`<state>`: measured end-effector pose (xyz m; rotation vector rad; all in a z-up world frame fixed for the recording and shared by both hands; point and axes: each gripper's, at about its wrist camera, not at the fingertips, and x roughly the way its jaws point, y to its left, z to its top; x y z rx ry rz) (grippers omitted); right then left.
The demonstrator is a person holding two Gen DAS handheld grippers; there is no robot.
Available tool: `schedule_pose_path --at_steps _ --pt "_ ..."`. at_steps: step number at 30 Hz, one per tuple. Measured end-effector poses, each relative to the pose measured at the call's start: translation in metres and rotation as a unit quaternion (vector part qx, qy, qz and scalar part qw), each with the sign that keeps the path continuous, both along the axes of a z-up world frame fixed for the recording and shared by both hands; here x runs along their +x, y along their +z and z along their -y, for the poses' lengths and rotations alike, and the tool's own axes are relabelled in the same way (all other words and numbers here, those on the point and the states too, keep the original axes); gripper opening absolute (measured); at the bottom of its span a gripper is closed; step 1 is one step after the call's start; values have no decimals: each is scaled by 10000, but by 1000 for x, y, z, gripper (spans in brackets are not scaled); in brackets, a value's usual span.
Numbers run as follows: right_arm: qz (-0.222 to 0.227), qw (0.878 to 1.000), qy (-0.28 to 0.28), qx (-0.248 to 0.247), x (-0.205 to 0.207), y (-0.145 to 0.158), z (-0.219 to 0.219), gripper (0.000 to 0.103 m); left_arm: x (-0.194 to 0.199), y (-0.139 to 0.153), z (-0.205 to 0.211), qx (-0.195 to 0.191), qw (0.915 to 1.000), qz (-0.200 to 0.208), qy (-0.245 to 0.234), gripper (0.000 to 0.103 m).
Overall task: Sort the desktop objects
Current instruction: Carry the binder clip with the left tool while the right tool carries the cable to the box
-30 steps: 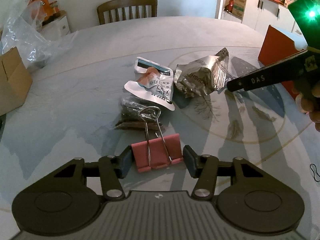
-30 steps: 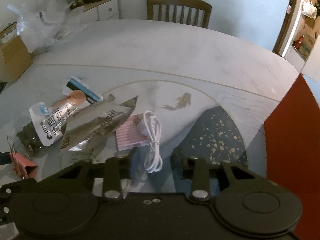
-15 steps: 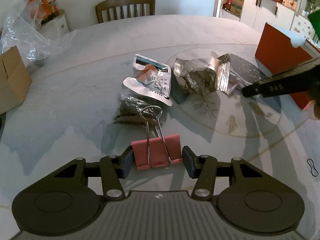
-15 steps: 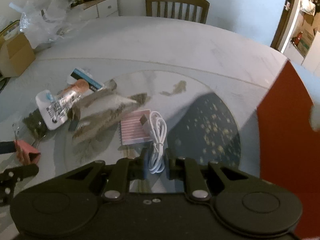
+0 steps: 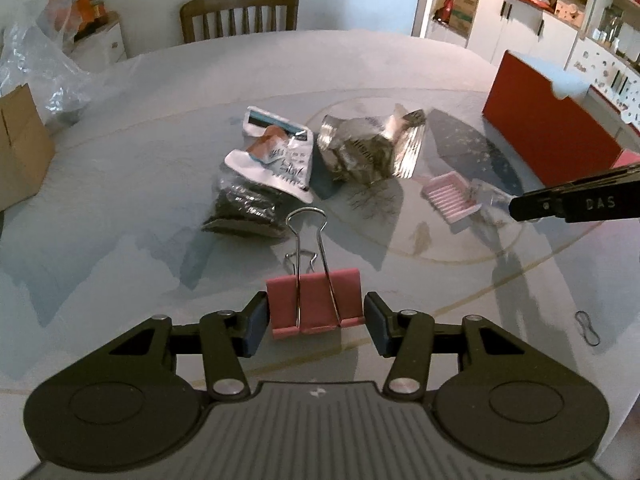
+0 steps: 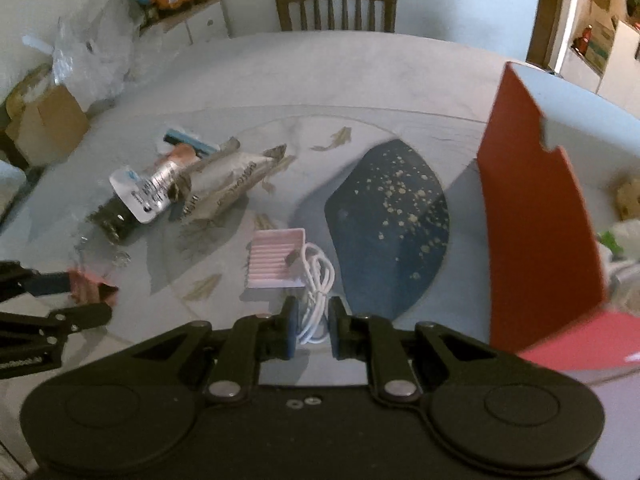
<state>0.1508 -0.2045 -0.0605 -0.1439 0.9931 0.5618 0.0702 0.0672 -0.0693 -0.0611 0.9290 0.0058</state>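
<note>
The left claw (image 5: 315,317) grips the pink metal binder clip (image 5: 314,303). The right claw (image 6: 313,322), jaws narrow, pinches the coiled white cable (image 6: 316,280); its lower loops are hidden between the pads, and the pink ridged tray (image 6: 274,258) lies just ahead.

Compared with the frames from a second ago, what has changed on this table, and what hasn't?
The right gripper has closed on the white cable and is carrying it away from the wrappers, toward the red box; the pink ridged pad appears to come along. Unchanged: the left gripper still grips the pink binder clip, and the silver wrapper and white packet lie where they were.
</note>
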Motion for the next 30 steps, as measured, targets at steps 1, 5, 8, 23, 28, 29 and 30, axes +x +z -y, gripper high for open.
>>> schedule_pose_path --at_steps 1,5,8,23,28,29,30 --pt "17 10000 -39 65 -2 3 3 14 0 2 1 -24 10000 12 9 50" --pt "70 9994 -173 294 -1 17 12 14 0 10 5 -90 9999 106 -6 50" --pt "177 9989 -182 399 -2 30 18 13 1 21 10 -183 9996 201 -82 50" --pt "845 9927 -359 781 -8 100 59 13 15 72 45 -493 9945 567 -735 48" --pt "1187 9879 -557 828 -1 121 83 13 26 89 63 -582 9912 725 -937 48" --pt "1247 9870 -597 823 1 124 88 13 29 92 67 -598 9904 754 -988 48" --pt "1299 9861 -641 815 2 127 93 13 32 95 72 -595 9897 792 -1035 48"
